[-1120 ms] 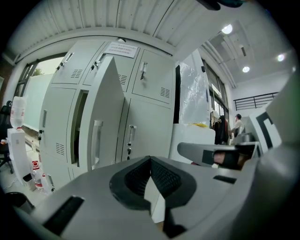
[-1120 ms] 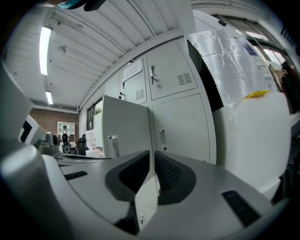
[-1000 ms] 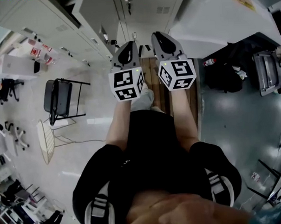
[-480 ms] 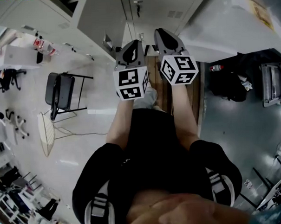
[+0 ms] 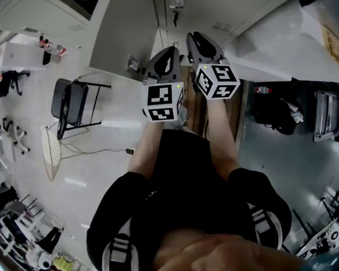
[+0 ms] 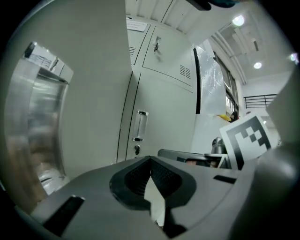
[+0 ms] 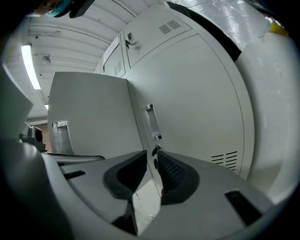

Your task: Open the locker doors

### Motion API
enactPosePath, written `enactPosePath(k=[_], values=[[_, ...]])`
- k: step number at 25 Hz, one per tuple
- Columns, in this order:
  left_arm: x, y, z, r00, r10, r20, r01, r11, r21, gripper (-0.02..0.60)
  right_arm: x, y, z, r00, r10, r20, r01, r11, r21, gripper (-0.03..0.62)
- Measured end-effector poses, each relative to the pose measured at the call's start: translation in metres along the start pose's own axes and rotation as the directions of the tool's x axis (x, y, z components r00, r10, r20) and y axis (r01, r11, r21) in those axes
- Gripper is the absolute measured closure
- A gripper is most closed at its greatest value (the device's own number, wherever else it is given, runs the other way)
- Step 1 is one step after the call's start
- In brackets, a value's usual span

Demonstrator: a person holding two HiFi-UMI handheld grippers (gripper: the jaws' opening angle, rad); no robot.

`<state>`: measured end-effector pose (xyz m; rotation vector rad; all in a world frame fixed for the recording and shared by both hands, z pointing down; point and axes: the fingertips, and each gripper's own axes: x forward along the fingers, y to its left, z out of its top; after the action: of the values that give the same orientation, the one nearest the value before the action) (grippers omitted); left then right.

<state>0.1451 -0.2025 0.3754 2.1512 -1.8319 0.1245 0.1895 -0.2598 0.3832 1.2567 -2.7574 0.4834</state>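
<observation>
Locker doors dead ahead: one door point(image 5: 126, 33) stands swung out on the left, and the next door point(image 7: 187, 93) just beside it is shut. Its upright handle point(image 7: 150, 121) has a keyhole point(image 7: 155, 151) right under it, and that looks like the target.

The right gripper point(image 7: 150, 157) points straight at that handle strip. Its jaws are opening, only a narrow gap so far, with nothing between them. The left gripper point(image 5: 167, 51) hangs alongside, jaws pinched together and empty, facing the same closed door.

To do this well, I'd let the right jaws spread wider before going in, then set them either side of the handle rather than the keyhole. Clamp squarely and pull in an arc about the hinge (which side it hinges on I can't tell). The left gripper is best kept out of the swing. A folding chair point(image 5: 67, 108) stands well off to the left on the floor.
</observation>
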Motion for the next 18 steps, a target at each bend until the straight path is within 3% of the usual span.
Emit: enactPosePath(k=[7,12,18], values=[[0.02,0.011,0.003,1.0,0.017,0.01,-0.017,1.0,-0.02,0.571,0.026,-0.005,-0.001,1.0,0.018,-0.018,-0.018,1.0,-0.013,0.525],[0.03,0.006,0.013,0.999,0.001,0.037,-0.002,1.0,0.005,0.571,0.028,-0.015,0.007,1.0,0.006,0.003,-0.006,1.0,-0.03,0.526],[0.037,0.005,0.02,0.997,-0.007,0.077,0.01,0.999,-0.039,0.571,0.034,-0.016,0.008,1.0,0.027,-0.005,-0.027,0.999,-0.041,0.526]])
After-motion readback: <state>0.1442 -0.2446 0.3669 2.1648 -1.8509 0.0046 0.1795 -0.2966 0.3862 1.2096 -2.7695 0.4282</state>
